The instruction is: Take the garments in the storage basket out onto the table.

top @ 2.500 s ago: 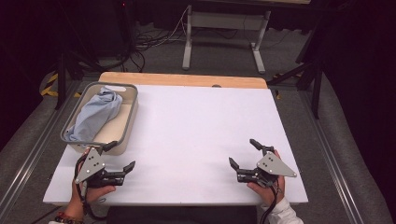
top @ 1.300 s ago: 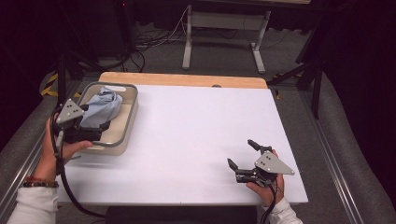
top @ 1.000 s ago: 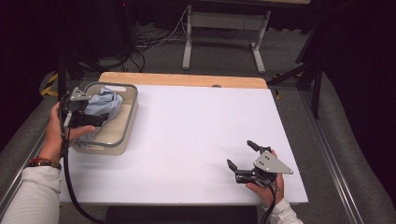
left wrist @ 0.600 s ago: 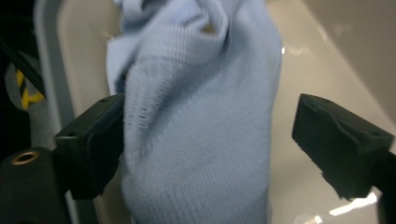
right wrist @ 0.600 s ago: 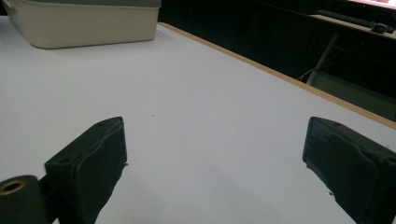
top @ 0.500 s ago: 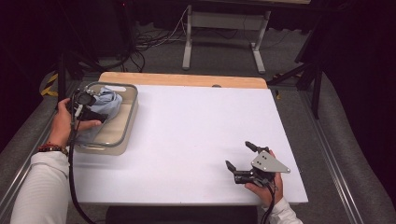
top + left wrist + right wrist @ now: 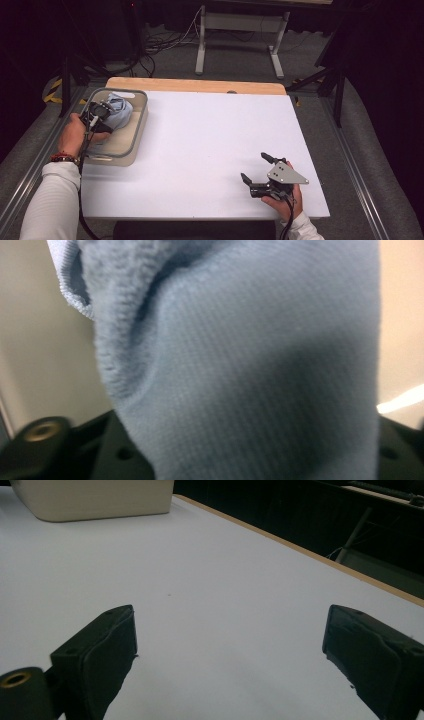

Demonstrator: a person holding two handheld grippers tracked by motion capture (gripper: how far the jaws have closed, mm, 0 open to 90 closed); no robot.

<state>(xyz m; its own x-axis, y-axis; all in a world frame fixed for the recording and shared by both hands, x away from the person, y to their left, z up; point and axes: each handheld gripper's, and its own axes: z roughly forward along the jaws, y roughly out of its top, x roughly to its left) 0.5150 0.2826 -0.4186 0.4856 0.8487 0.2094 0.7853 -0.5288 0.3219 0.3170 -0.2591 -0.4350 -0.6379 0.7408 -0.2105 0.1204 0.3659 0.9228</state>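
The cloth [image 7: 240,370] is soft, ribbed blue-grey knit; the bin [image 7: 137,127] looks like smooth plastic; the desk [image 7: 210,145] is matt white with a wooden edge.

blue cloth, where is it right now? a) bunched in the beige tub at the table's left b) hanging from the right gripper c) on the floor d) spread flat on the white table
a: the high view shows the blue cloth bunched inside the beige tub at the table's left, with the left gripper reaching into it; the left gripper view has the cloth right up close.
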